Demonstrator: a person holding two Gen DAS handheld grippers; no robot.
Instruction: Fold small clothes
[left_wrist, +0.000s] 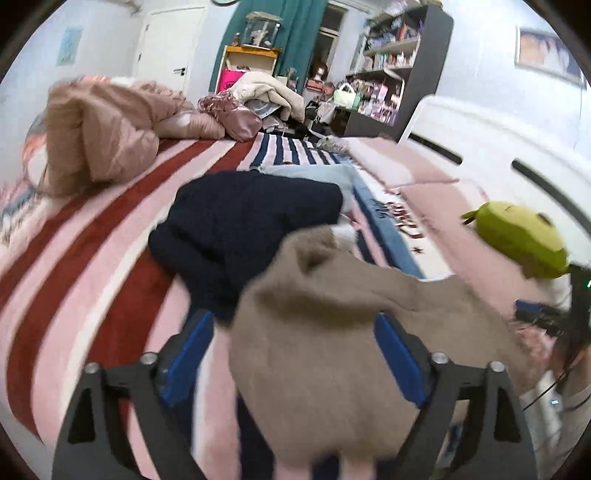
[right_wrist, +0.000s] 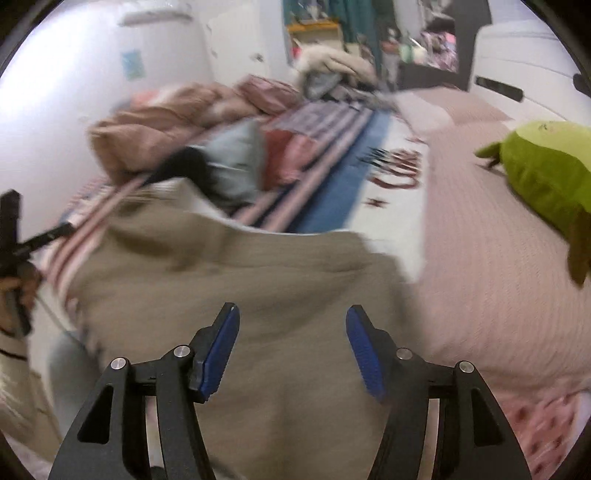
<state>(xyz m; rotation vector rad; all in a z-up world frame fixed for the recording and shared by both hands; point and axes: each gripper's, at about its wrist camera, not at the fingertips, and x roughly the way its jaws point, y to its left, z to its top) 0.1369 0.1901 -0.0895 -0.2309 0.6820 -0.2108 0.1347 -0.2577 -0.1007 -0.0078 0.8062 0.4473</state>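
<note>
A beige knit garment (left_wrist: 314, 332) lies bunched on the bed, between the open fingers of my left gripper (left_wrist: 293, 321). It also fills the lower middle of the right wrist view (right_wrist: 258, 280), under my open right gripper (right_wrist: 291, 317). A dark navy garment (left_wrist: 236, 229) lies just beyond it, with a light blue one (left_wrist: 332, 175) behind that. The navy and light blue pile also shows in the right wrist view (right_wrist: 229, 166). Both views are blurred by motion.
The bed has a red, pink and white striped blanket (left_wrist: 92, 251). A green plush toy (left_wrist: 517, 240) lies at the right on a pink cover (right_wrist: 480, 240). A pink-brown puffy duvet (left_wrist: 99, 136) is heaped at the far left. Shelves (left_wrist: 399, 62) stand behind.
</note>
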